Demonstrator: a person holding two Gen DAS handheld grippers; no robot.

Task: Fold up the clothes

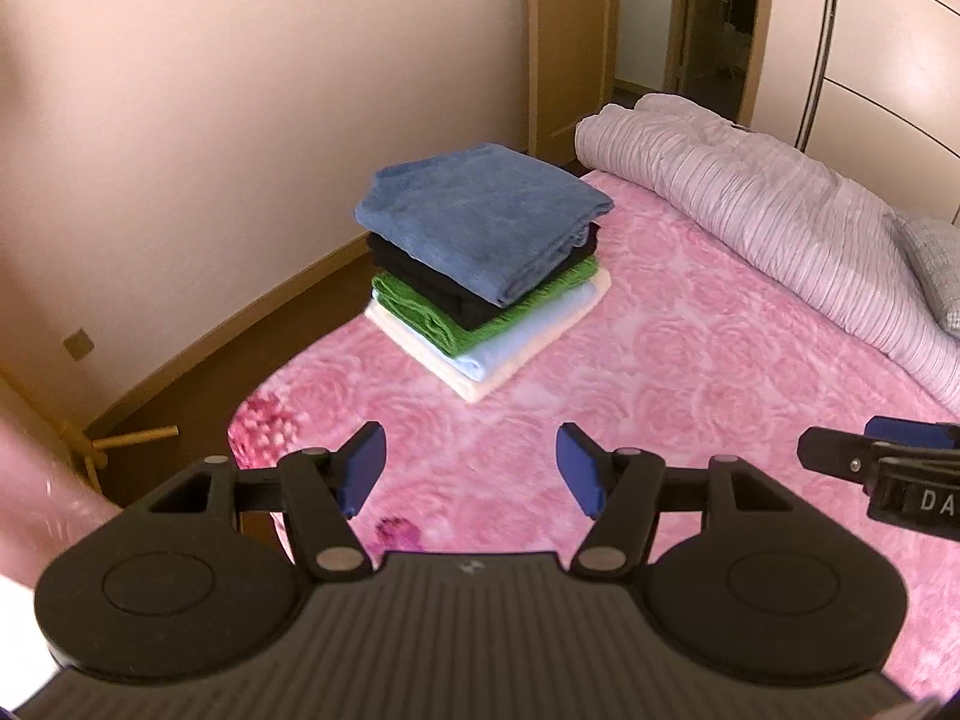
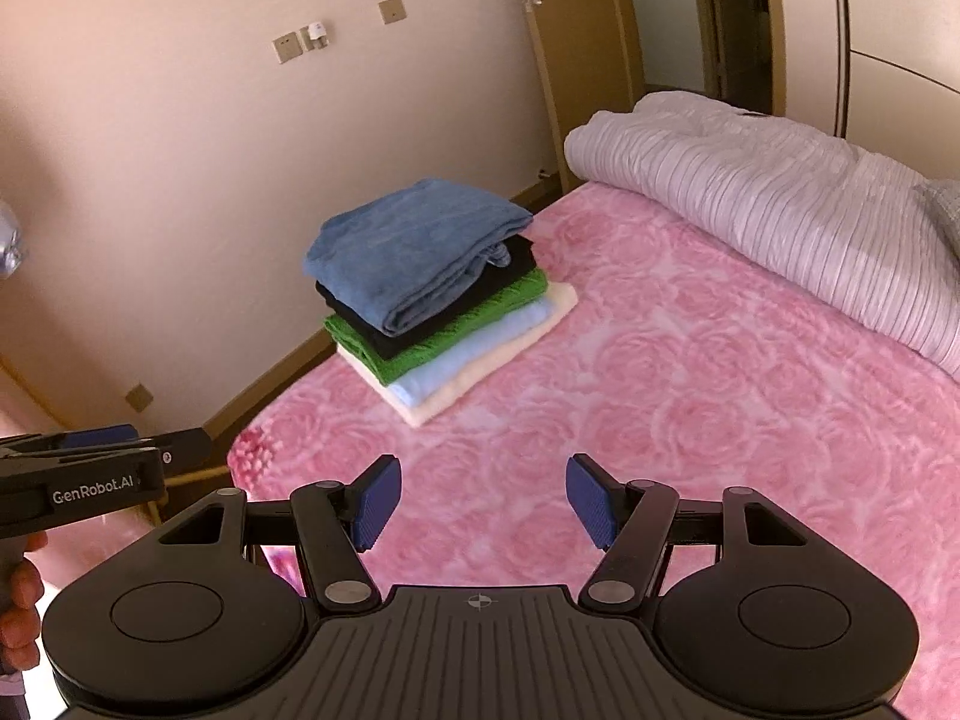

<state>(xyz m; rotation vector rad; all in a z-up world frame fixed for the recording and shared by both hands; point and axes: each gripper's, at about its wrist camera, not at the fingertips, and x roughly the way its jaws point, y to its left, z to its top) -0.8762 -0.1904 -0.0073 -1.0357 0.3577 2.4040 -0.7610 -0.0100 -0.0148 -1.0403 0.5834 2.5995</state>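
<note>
A stack of folded clothes sits near the left edge of the pink rose-patterned bed (image 1: pixel 690 372). A blue item (image 1: pixel 480 210) is on top, then black (image 1: pixel 432 282), green (image 1: pixel 456 324), light blue and cream (image 1: pixel 480 387) below. The stack also shows in the right wrist view (image 2: pixel 420 252). My left gripper (image 1: pixel 471 471) is open and empty above the bed, short of the stack. My right gripper (image 2: pixel 483 498) is open and empty beside it. Each gripper shows in the other's view, the right at the edge (image 1: pixel 840 456), the left at the edge (image 2: pixel 174 450).
A rolled pale striped duvet (image 1: pixel 780 222) lies along the bed's far right side, with a grey pillow (image 1: pixel 936 264) beside it. A beige wall (image 1: pixel 210 150) and wooden floor (image 1: pixel 288 324) are left of the bed. A door (image 1: pixel 564 30) stands behind.
</note>
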